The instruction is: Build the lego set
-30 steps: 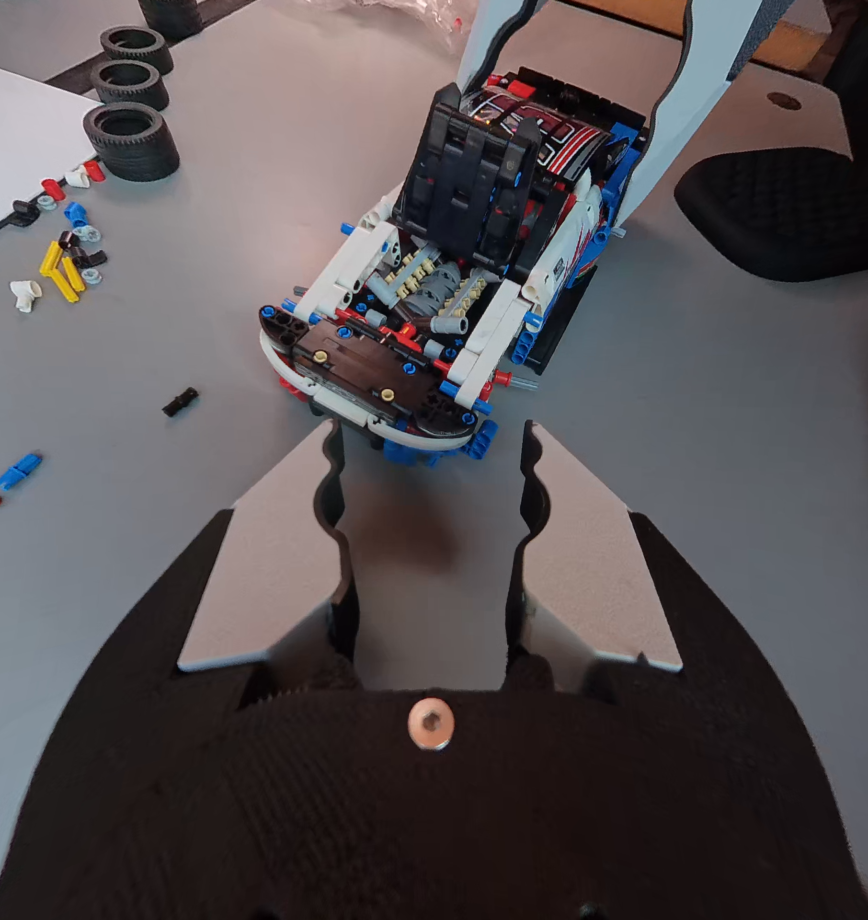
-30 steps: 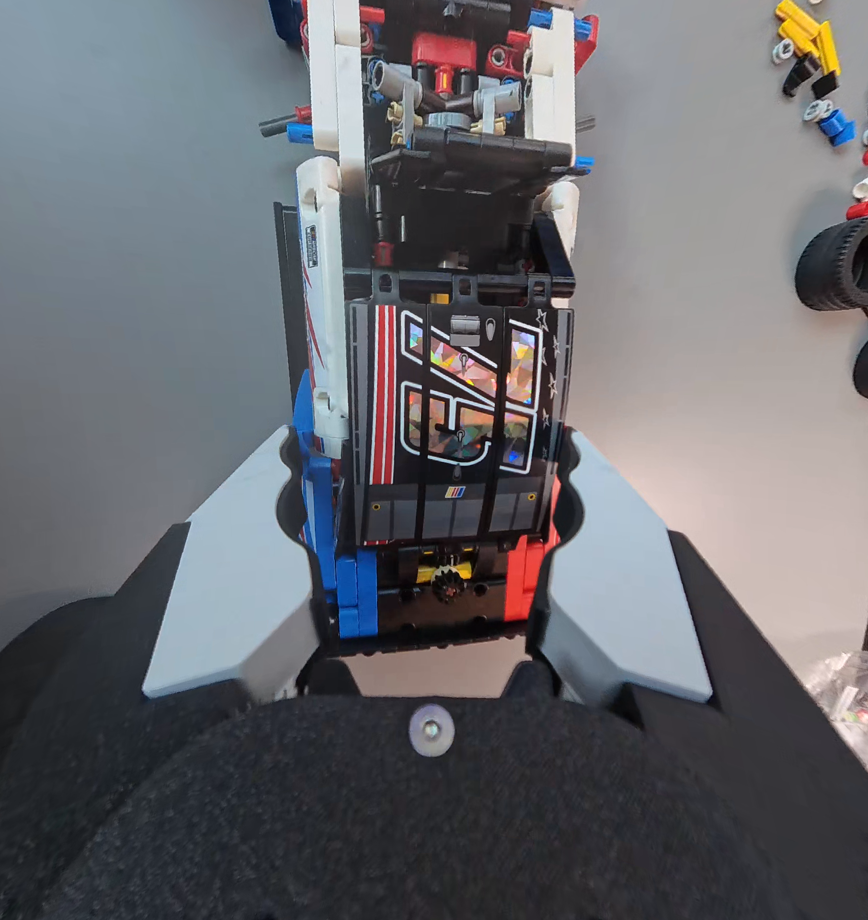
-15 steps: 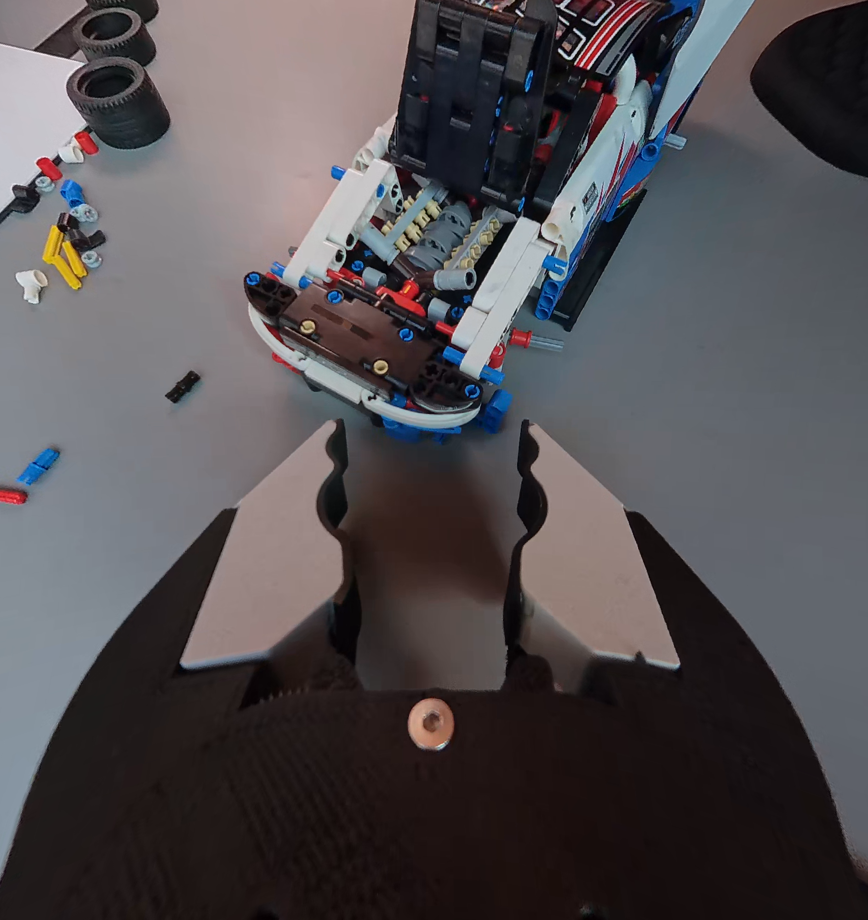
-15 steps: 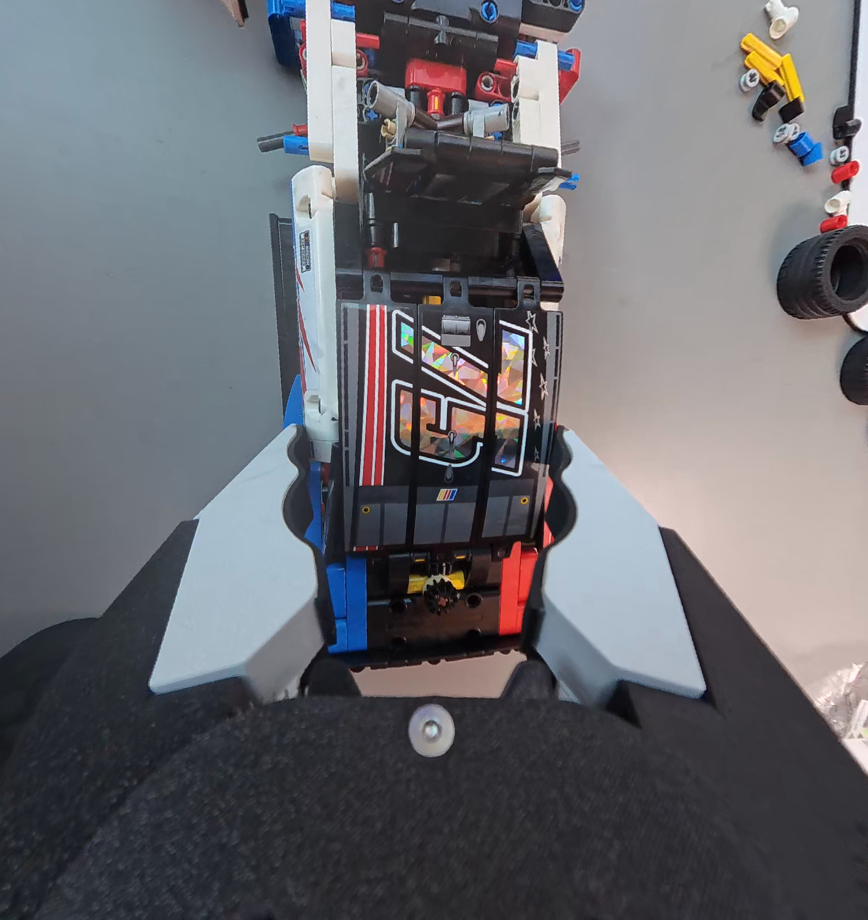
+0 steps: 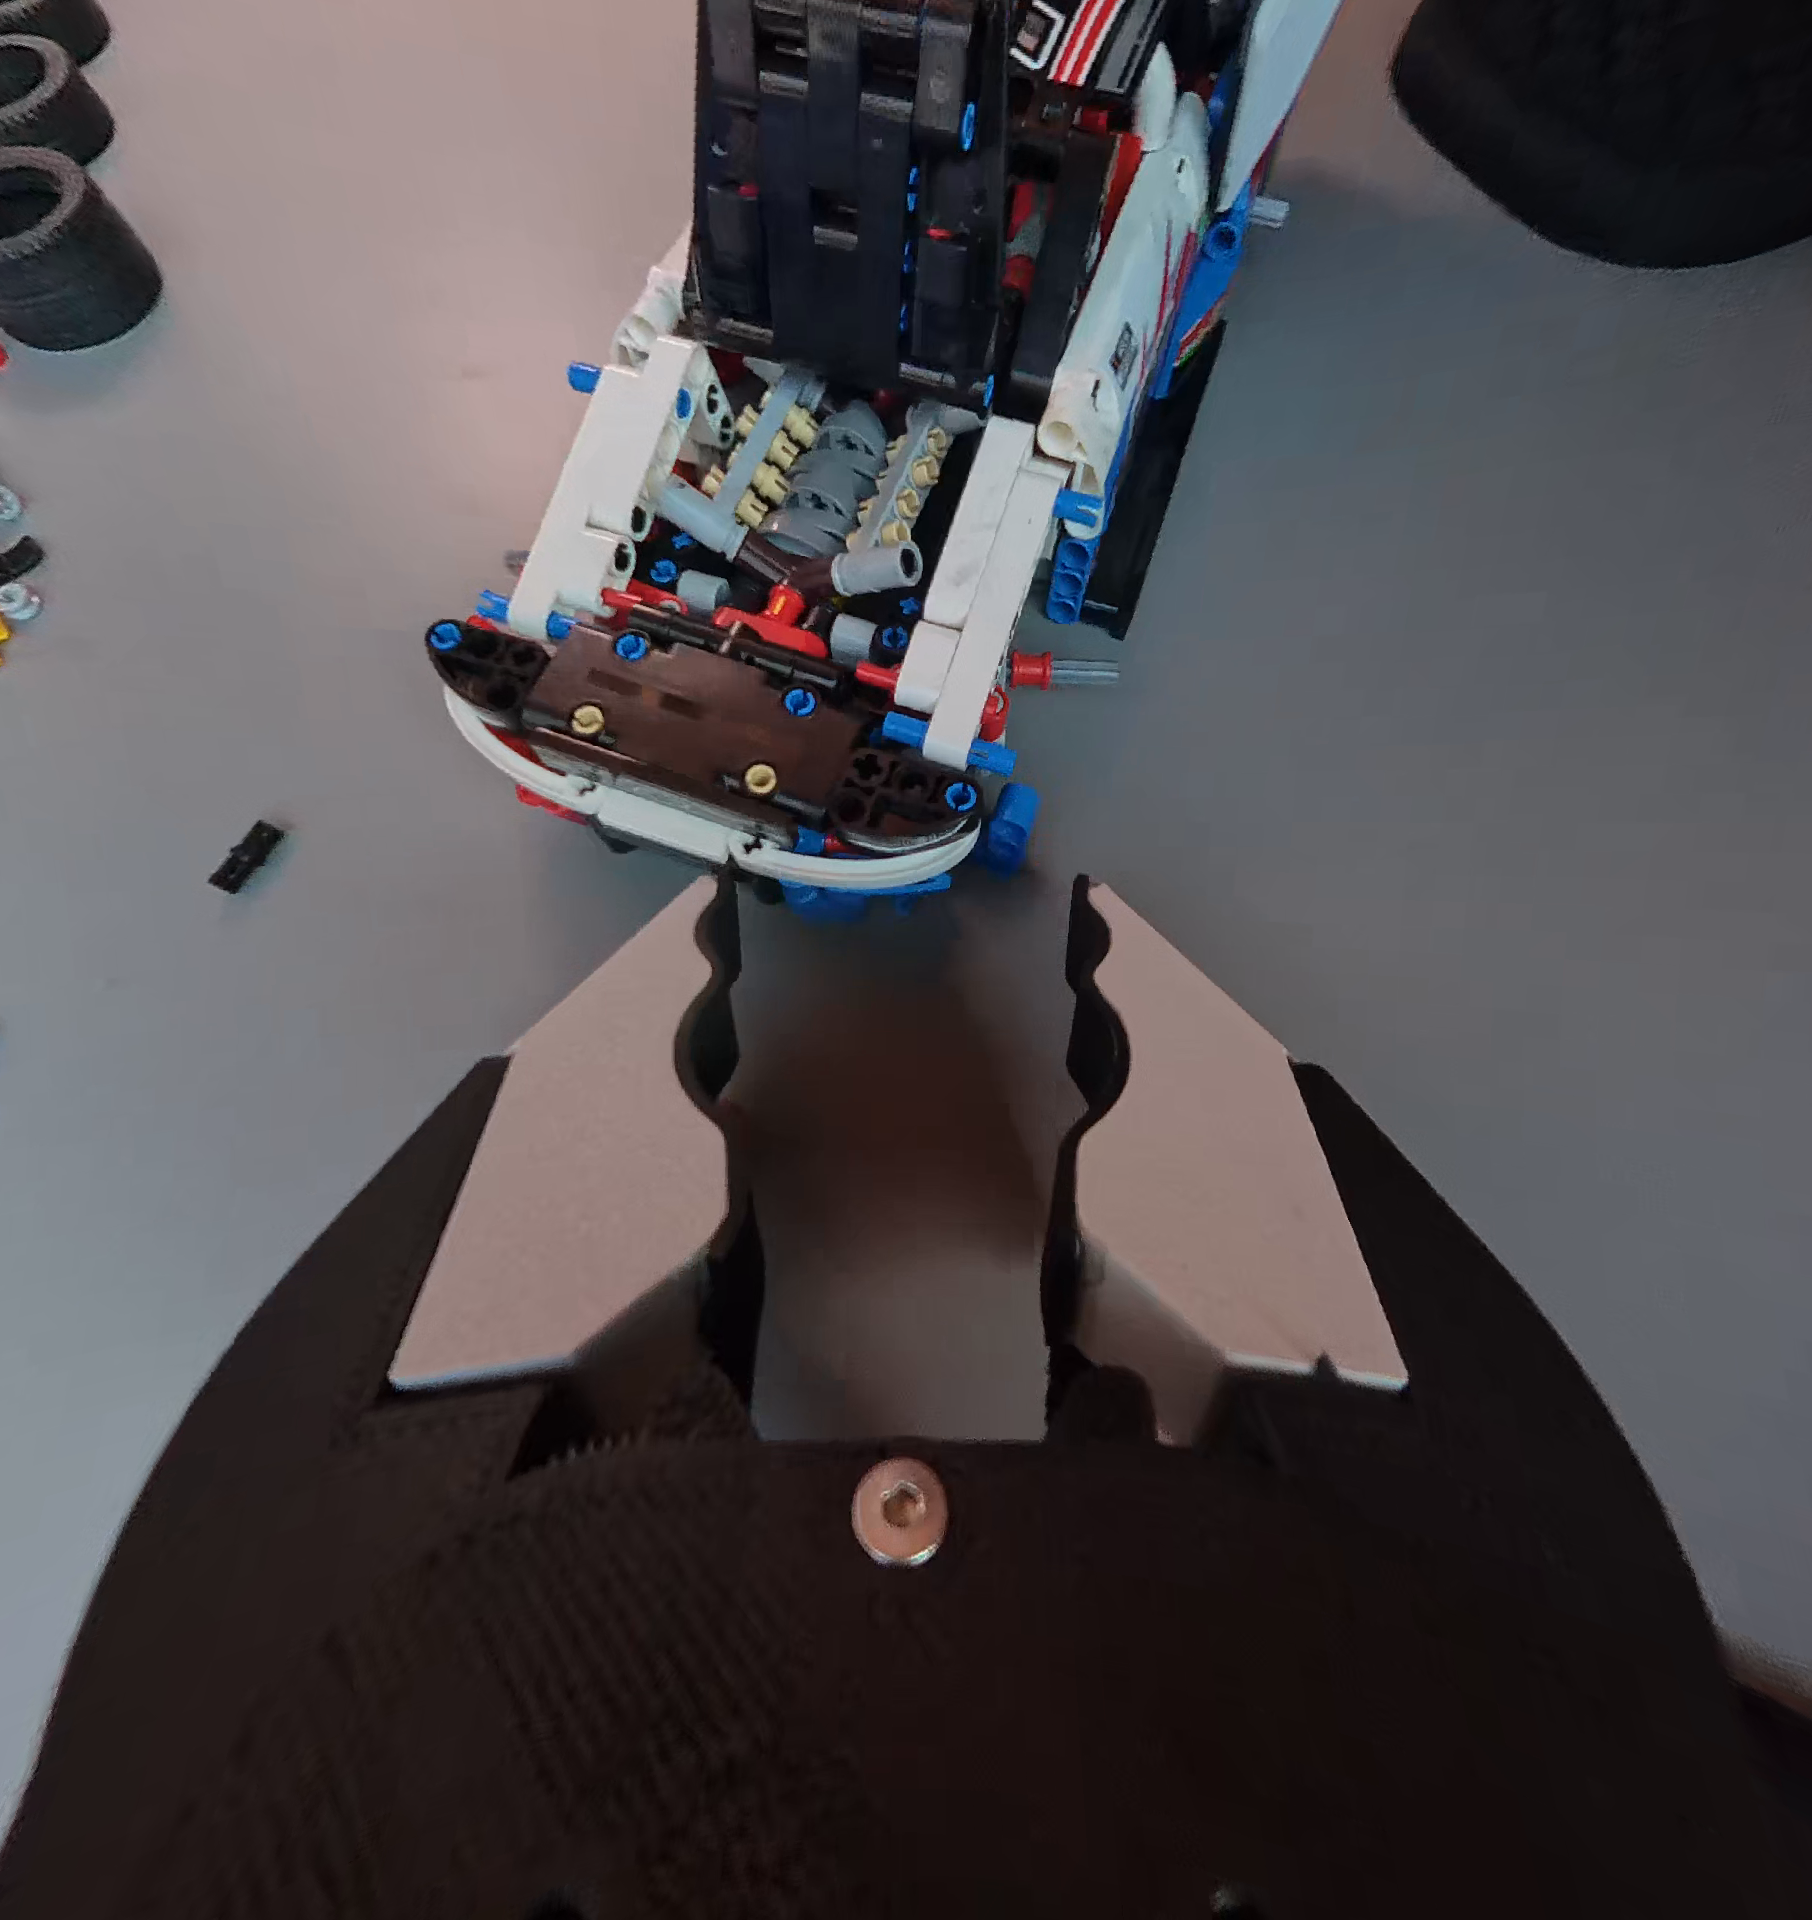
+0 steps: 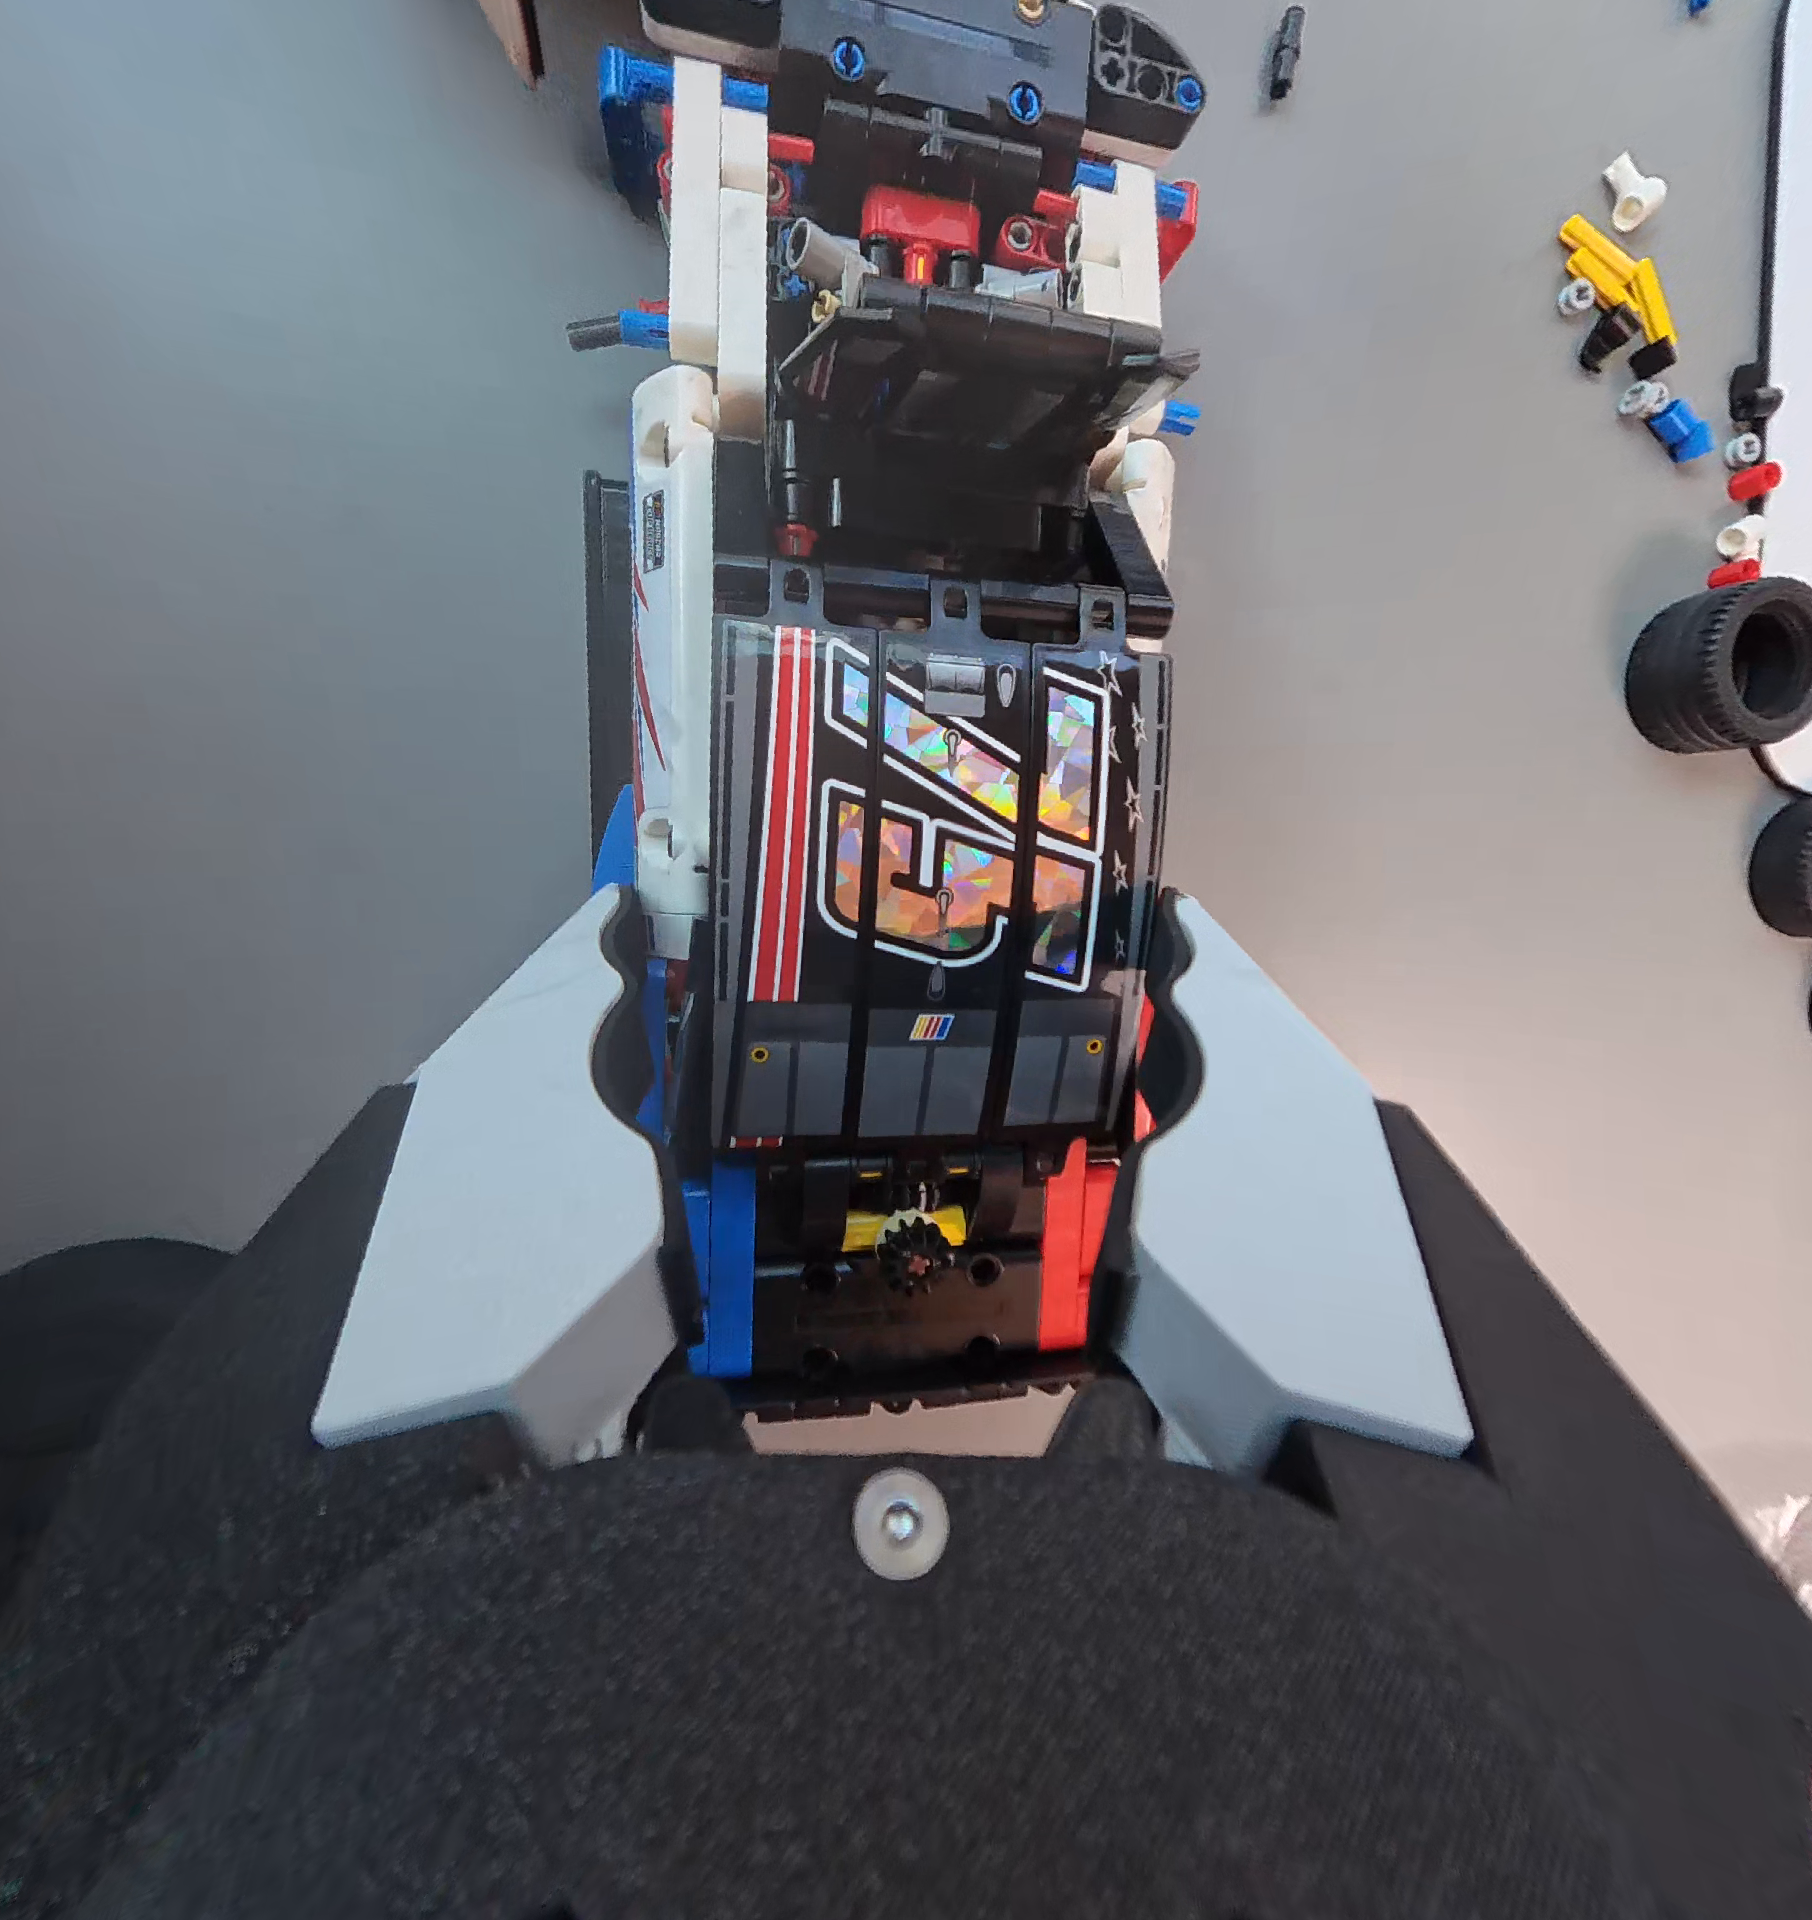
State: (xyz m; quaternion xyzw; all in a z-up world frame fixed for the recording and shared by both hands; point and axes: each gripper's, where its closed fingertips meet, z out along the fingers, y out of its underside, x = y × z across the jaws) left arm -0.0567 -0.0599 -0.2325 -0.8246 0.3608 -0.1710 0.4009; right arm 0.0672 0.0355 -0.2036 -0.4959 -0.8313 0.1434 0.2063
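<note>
A partly built lego race car (image 5: pixel 777 582) stands on the grey table, its black hood raised over a grey engine, no wheels on it. In the right wrist view its black roof panel (image 6: pixel 933 862) carries a shiny sticker. My right gripper (image 6: pixel 897 925) is shut on the car's rear end, one finger on the blue side, one on the red side. My left gripper (image 5: pixel 897 894) is open and empty, its fingertips just in front of the car's white front bumper (image 5: pixel 715 831), not touching it.
Black tyres (image 5: pixel 34 244) (image 6: pixel 1733 665) lie at the table's side next to a white sheet. Small loose pieces, yellow (image 6: pixel 1619 286), blue, red and white, lie near them. A black pin (image 5: pixel 247 854) lies left of the bumper. A black chair seat (image 5: pixel 1650 125) stands beyond the table. Left tips to right tips: about 15 centimetres. My right tips are about 20 centimetres from the black pin (image 5: pixel 247 854), my left tips only 10 centimetres. Look for it in the right wrist view (image 6: pixel 1287 41) too.
My left gripper has moved closer to the car's front bumper, staying open. My right gripper has kept its hold on the rear of the car.
</note>
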